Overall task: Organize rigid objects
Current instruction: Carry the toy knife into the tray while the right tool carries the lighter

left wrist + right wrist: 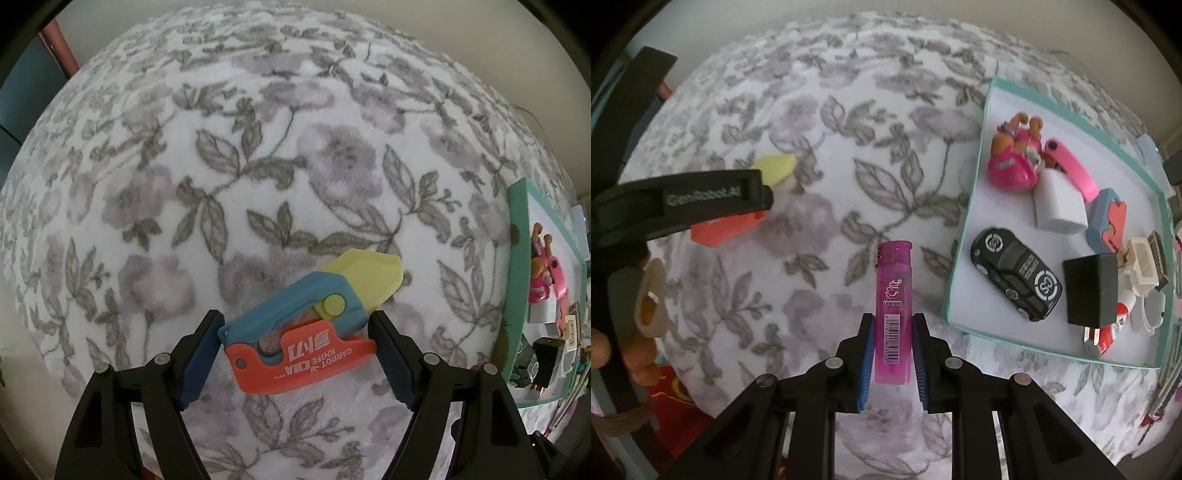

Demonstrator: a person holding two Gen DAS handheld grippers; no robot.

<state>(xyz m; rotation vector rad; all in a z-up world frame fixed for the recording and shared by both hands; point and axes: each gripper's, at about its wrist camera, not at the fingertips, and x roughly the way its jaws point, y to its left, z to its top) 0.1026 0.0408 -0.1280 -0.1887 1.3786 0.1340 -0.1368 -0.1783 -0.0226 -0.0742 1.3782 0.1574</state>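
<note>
Floral plush fabric (pixel 258 166) in grey and white covers the surface in both views.

Left wrist view: the left tongs (pixel 295 332) point down at the fabric, jaws spread wide. A toy carrot knife (pixel 306 325) with blue and orange handle and pale yellow blade lies between the pads; whether the pads touch it cannot be told. At the right edge only a sliver of the teal-rimmed tray (pixel 515 258) shows.

Right wrist view: the right tongs (pixel 893 336) are closed on a pink translucent lighter (pixel 893 314), pads pressing its lower body, cap pointing away from the camera. This view alone shows the tray (pixel 964 236) nearly in full, to the right of the lighter, holding a black toy car (pixel 1015 273), a pink doll figure (pixel 1015 158), a white block (pixel 1058 206) and a black plug adapter (pixel 1093 291). The left tongs (pixel 701 199) appear at left from the side, covering most of the carrot knife (pixel 775 168).
</note>
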